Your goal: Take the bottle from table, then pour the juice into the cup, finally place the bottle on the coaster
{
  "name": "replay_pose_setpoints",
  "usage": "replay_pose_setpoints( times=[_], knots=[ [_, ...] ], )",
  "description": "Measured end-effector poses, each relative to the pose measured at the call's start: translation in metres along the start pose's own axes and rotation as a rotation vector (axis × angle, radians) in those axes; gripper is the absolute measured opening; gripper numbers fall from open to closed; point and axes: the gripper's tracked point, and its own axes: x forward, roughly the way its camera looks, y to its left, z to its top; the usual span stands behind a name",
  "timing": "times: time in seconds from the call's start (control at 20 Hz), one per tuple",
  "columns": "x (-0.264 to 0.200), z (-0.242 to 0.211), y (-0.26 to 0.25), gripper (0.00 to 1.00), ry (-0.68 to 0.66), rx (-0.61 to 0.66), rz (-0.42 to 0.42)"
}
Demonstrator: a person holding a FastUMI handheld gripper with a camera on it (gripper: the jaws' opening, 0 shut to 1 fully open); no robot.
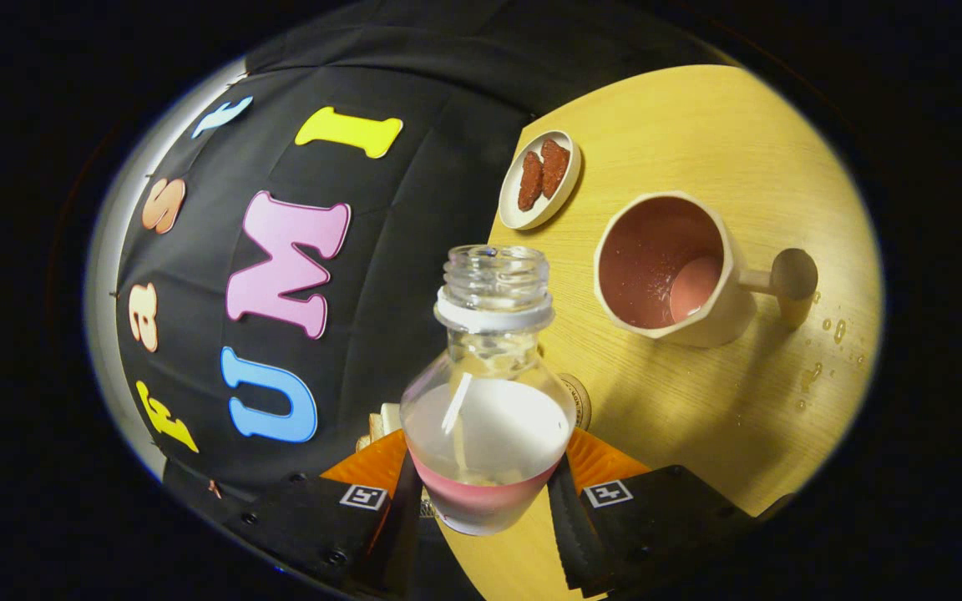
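My gripper [488, 488] is shut on a clear, uncapped bottle [489, 392], both fingers pressing its sides. A little pink juice lies at the bottle's base. The whole view is rolled sideways, so the bottle is held tilted above the wooden table [698, 401]. Beyond the bottle's mouth and to the right stands a beige cup [673, 267] with a knob handle. Its inside is pink, with a small pool of juice at the bottom. A round wooden coaster [579, 399] peeks out from behind the bottle's shoulder.
A small oval dish [540, 179] with two reddish-brown snacks lies beyond the cup, near the table's edge. Several drops of liquid [832, 330] spot the table past the cup's handle. A pale object [381, 423] sits behind the left finger.
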Motion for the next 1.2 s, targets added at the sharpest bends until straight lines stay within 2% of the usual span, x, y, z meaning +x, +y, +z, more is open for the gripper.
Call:
replay_pose_setpoints(
  times=[0.7,0.8,1.2],
  knots=[
    [0.022,0.018,-0.001,0.7,-0.002,0.513,-0.007],
    [0.023,0.017,-0.004,0.7,0.004,0.559,-0.024],
    [0.028,0.021,0.008,0.7,0.01,0.699,0.014]
  ],
)
